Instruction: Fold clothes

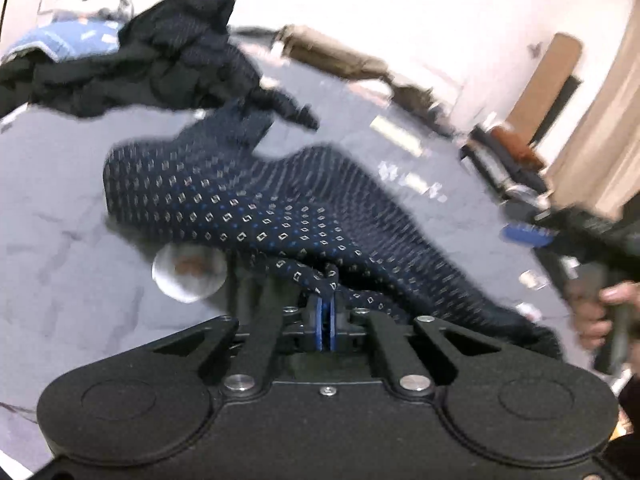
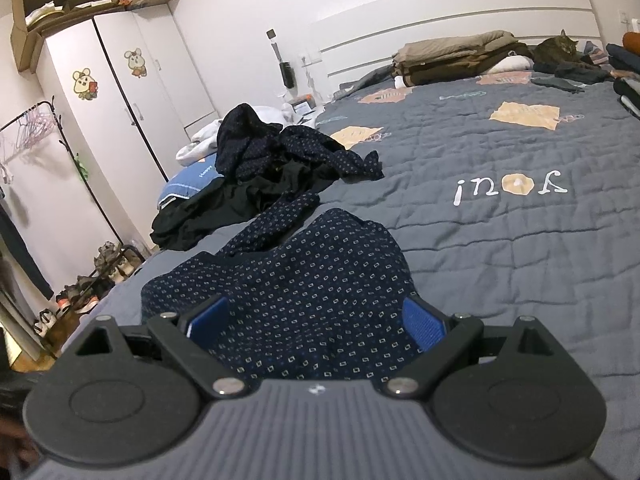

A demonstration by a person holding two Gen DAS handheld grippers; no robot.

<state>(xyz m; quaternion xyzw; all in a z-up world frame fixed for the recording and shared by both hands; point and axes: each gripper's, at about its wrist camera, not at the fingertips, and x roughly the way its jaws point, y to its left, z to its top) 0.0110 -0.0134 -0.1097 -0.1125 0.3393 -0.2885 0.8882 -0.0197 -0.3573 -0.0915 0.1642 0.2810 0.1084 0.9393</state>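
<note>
1. On the grey quilted bedspread (image 2: 500, 240) with peach patches and white lettering lies the navy patterned garment with small white diamond print (image 2: 304, 288), spread loose and crumpled (not folded yet).
2. Left gripper (image 1: 326, 322): blue pads pressed together, pinching a bunched edge of the navy garment; the cloth drapes away from the pinch across the bed. Left wrist view is blurred.
3. Right gripper (image 2: 316, 324): jaws stand wide, blue pads apart at either side, garment lying between and under them, pads not pressing it.
4. Person's hand (image 1: 604, 312) on the right gripper's handle shows at the right edge of the left wrist view.
5. Beyond the garment sits a pile of dark unfolded clothes (image 2: 272, 168) (black piece plus more navy print), near the bed's left edge.
6. Far end of bed: stack of folded tan and brown blankets (image 2: 460, 60), tabby cat (image 2: 560, 50) lying beside it.
7. White wardrobe with mouse stickers (image 2: 120, 92) stands left of the bed.
</note>
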